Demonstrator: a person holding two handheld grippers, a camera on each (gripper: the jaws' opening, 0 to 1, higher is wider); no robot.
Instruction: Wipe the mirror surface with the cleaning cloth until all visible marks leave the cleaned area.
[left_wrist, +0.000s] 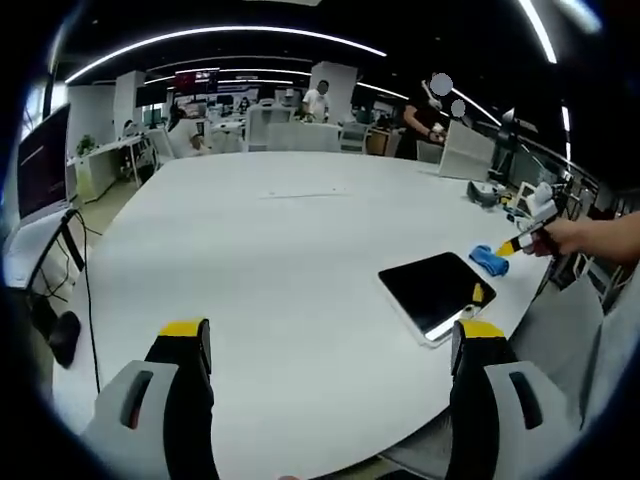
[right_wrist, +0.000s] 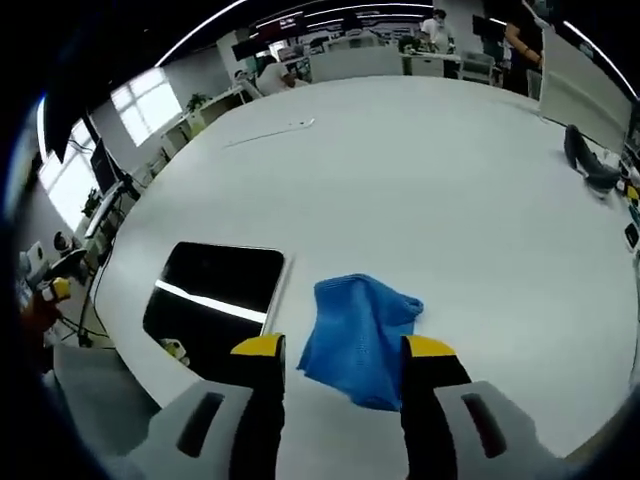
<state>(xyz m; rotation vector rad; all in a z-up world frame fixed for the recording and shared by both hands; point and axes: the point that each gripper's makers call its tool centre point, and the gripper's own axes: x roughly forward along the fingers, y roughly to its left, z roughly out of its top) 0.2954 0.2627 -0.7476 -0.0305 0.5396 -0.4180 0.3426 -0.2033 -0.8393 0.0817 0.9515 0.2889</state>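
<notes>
Left gripper view: no brand, label or legible writing on any item. Large white table (left_wrist: 260, 260) in an open-plan office, with ceiling light strips, desks, monitors and people in the background. Mirror (left_wrist: 437, 292) flat near the table's right edge, dark and reflective, rounded rectangle, long axis running diagonally away toward the right. Cleaning cloth (left_wrist: 489, 259) just beyond the mirror's far corner, blue, crumpled. Left tongs (left_wrist: 330, 335) spread wide over bare table, pinching nothing. Right tongs (left_wrist: 520, 243) at the far right, in a person's hand, close beside the cloth.

Right gripper view: right tongs (right_wrist: 343, 348) spread apart, yellow tips astride the near edge of the cloth (right_wrist: 358, 328), not closed on it. Mirror (right_wrist: 222, 296) to the left of the cloth, close by its edge, with a bright light streak across its face. Dark object (right_wrist: 588, 160) far right on the table; too small to identify.
</notes>
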